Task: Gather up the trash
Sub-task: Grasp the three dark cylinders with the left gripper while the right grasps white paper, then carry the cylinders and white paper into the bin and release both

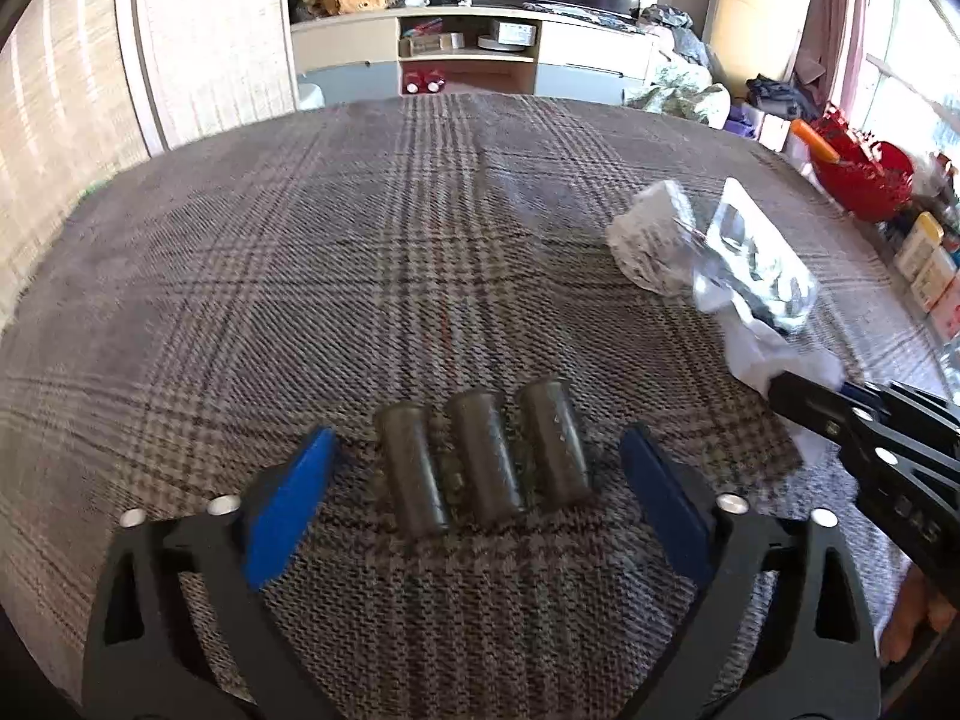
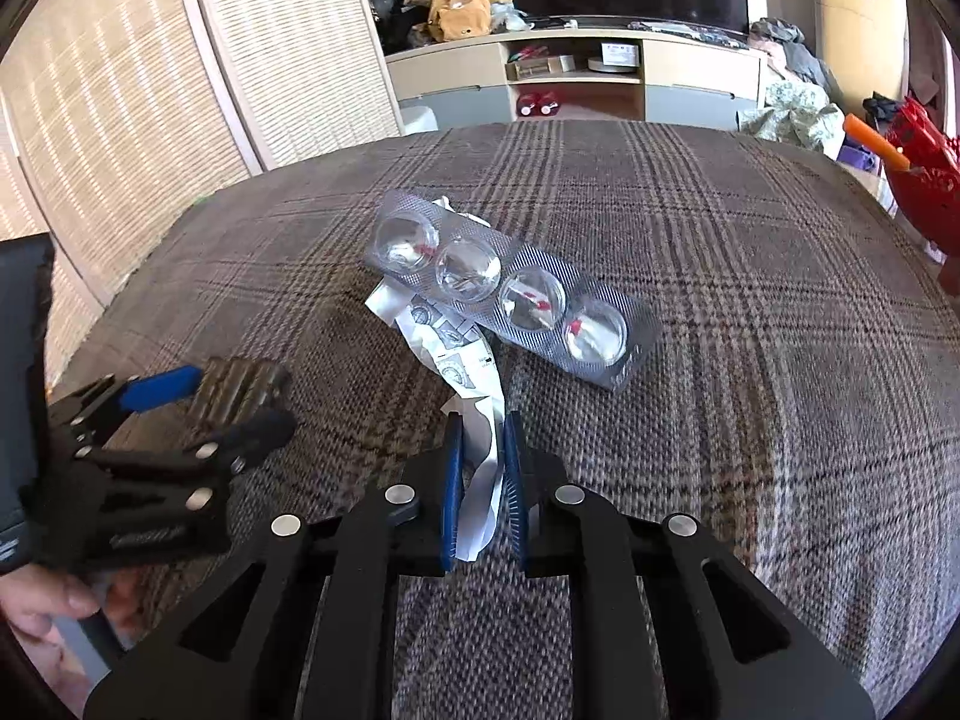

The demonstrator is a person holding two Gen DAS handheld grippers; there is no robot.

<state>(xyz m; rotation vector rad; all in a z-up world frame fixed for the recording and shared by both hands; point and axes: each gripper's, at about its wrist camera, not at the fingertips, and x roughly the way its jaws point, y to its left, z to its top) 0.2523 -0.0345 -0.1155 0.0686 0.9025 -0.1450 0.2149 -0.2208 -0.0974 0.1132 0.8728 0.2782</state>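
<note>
Crumpled white paper (image 2: 480,468), clear blister pack (image 2: 510,294)

You can make out no legible text: the crumpled paper strip (image 2: 456,354) carries round printed emblems and tiny lettering too small to read, and the embossed marking on the right gripper's (image 1: 798,399) black arm stays unreadable.

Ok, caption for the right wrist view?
Right gripper shut on paper strip beside blister pack on plaid cloth.
</note>
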